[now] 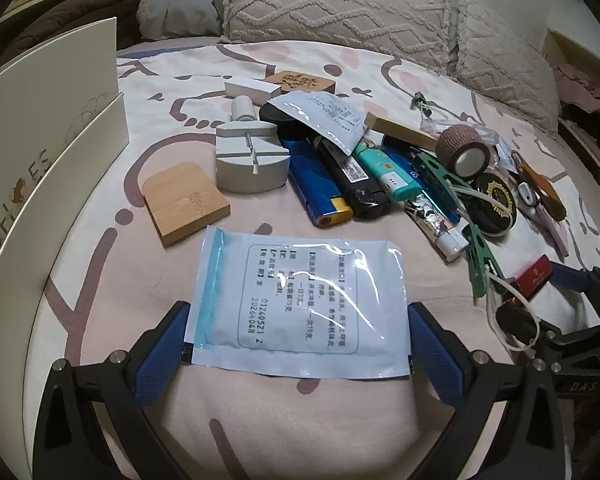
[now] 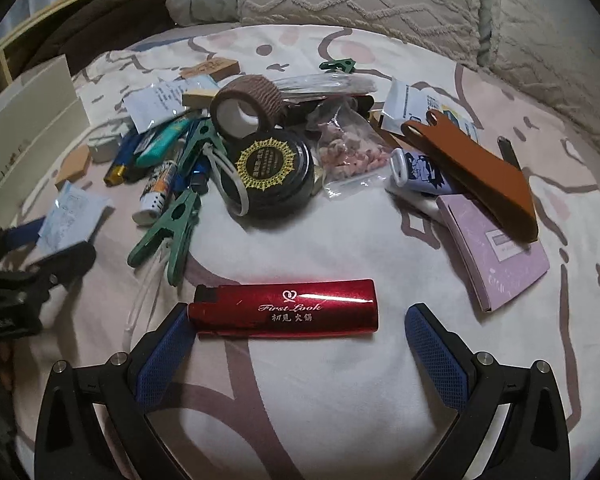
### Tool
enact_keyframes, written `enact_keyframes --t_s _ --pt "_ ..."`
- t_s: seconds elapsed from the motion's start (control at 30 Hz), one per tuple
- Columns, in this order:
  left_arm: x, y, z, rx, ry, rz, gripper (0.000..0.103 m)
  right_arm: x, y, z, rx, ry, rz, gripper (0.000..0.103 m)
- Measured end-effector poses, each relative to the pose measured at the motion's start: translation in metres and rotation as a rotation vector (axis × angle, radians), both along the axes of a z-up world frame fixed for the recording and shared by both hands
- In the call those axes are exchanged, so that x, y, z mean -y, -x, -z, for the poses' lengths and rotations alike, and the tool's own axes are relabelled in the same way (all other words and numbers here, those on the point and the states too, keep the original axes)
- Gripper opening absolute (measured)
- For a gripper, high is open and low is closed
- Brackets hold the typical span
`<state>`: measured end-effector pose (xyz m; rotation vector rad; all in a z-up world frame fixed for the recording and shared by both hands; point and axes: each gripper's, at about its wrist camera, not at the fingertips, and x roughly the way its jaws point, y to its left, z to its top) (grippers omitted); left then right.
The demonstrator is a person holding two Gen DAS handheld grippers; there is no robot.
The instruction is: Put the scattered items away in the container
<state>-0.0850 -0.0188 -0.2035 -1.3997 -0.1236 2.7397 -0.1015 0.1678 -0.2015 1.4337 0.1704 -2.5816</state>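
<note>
My left gripper [image 1: 298, 330] is open, its blue pads on either side of a white and blue medicine sachet [image 1: 296, 304] that lies flat on the bed. My right gripper [image 2: 296, 328] is open around a red lighter [image 2: 286, 308]; the left pad touches the lighter's head and the right pad stands apart from its end. A white shoe box [image 1: 40, 152] stands at the left edge in the left wrist view. The left gripper and sachet [image 2: 74, 216] show at the left of the right wrist view.
A pile lies on the patterned bedsheet: blue lighter [image 1: 314, 176], grey watch tool [image 1: 252, 156], bamboo block [image 1: 186, 202], tape roll [image 2: 246, 106], black round tin [image 2: 274, 174], green clips [image 2: 168, 232], bead bag [image 2: 350, 152], brown leather strap [image 2: 472, 176], purple notebook [image 2: 496, 252]. Pillows lie behind.
</note>
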Motion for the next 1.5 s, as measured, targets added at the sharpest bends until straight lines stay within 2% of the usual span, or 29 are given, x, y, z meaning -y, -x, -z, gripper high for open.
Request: enact_keyframes --t_s 0.13,0.33,0.37,0.47,0.53,0.7,0.93,1.13,1.33,1.5 --pt "0.000 0.000 0.000 -0.002 0.007 -0.001 0.103 -0.005 -0.001 0.003 -0.004 0.042 0.002 0.103" --pt "0.001 0.001 -0.001 0.007 0.022 -0.001 0.103 0.000 -0.007 0.000 -0.060 0.011 -0.001 0.102" --pt "0.000 0.001 -0.001 0.006 0.020 -0.001 0.103 0.000 -0.009 -0.001 -0.070 0.007 -0.004 0.100" --pt "-0.001 0.001 -0.001 0.004 0.015 -0.001 0.103 0.005 -0.016 -0.004 -0.113 -0.010 -0.027 0.084" --pt "0.000 0.001 -0.001 0.003 0.018 -0.001 0.103 0.009 -0.019 -0.005 -0.135 -0.035 -0.031 0.084" --pt "0.006 -0.001 -0.005 -0.032 0.018 -0.026 0.086 0.008 -0.019 -0.007 -0.152 -0.032 -0.029 0.083" --pt "0.009 0.004 -0.007 -0.047 0.019 -0.034 0.079 0.010 -0.021 -0.008 -0.171 -0.047 -0.028 0.083" --pt "0.008 0.004 -0.009 -0.061 0.022 -0.036 0.076 0.012 -0.025 -0.011 -0.197 -0.054 -0.037 0.083" --pt "0.005 -0.003 -0.009 -0.071 0.019 -0.039 0.075 0.005 -0.023 -0.014 -0.196 -0.016 -0.017 0.083" --pt "0.005 -0.004 -0.009 -0.073 0.021 -0.039 0.074 0.009 -0.024 -0.013 -0.196 -0.038 -0.019 0.083"
